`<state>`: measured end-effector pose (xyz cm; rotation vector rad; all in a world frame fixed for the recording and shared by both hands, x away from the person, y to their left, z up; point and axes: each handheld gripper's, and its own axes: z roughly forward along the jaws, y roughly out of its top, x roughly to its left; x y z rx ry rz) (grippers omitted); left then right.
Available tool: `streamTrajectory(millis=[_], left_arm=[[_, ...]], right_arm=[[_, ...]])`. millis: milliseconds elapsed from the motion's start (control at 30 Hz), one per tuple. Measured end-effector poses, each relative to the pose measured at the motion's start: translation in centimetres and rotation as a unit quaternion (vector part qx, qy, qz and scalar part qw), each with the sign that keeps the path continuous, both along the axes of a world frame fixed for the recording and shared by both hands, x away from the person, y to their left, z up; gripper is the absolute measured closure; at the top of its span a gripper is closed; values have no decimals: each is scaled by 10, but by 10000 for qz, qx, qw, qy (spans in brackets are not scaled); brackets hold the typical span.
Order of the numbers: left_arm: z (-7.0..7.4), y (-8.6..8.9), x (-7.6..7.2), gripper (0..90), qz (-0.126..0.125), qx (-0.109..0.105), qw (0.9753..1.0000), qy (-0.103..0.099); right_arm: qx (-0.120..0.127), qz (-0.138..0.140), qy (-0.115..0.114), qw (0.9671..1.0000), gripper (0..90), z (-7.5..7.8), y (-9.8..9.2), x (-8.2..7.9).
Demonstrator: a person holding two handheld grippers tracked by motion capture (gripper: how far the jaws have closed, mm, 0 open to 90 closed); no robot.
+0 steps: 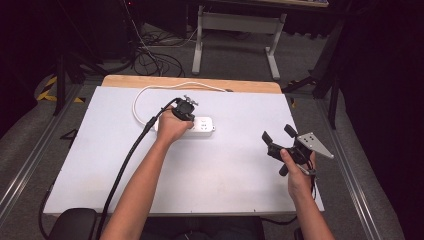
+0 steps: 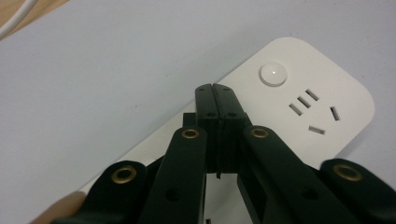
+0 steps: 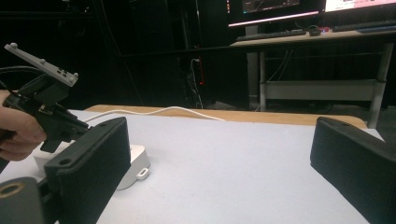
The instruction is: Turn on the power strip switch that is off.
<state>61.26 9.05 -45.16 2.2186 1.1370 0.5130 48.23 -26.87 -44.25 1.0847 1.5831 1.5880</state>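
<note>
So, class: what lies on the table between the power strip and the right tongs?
Nothing: the high view shows bare white tabletop between the power strip and the right tongs.

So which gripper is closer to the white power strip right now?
Left. The left gripper is shut, right over the power strip; the right gripper is open, well off to its side.

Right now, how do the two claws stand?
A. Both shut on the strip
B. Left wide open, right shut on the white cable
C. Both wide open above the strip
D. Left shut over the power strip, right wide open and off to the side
D: the left claw has its jaws pressed together just above the power strip, near its round button, while the right claw holds its jaws spread wide, apart from the strip.
</note>
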Motion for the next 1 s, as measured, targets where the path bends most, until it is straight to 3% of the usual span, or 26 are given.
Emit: streamTrajectory(millis=[167,233,533,600,700,767,800,1000], left_arm=[[2,-2,1,900,82,65,9999,67],[5,-4,2,900,142,216,9996,93],[5,-3,4,900,191,89,9997,149],[4,-2,3,900,275,119,9995,23],[2,5,3,900,343,-95,9994,-5],[2,7,3,900,341,-92,9994,-34],[2,11,0,900,359,-227,9991,-67],[13,23,-10,900,279,-487,9977,-386]], right_arm=[[-27,36,22,10000,54,-1,2,1],[-52,41,29,10000,54,-2,3,2],[-40,63,61,10000,54,-3,3,5],[-41,68,63,9999,54,-3,3,5],[-35,77,74,9999,54,-4,3,6],[-38,97,72,9999,53,-4,3,6],[-51,93,68,9999,53,-4,3,6],[-70,108,68,9999,53,-4,5,6]])
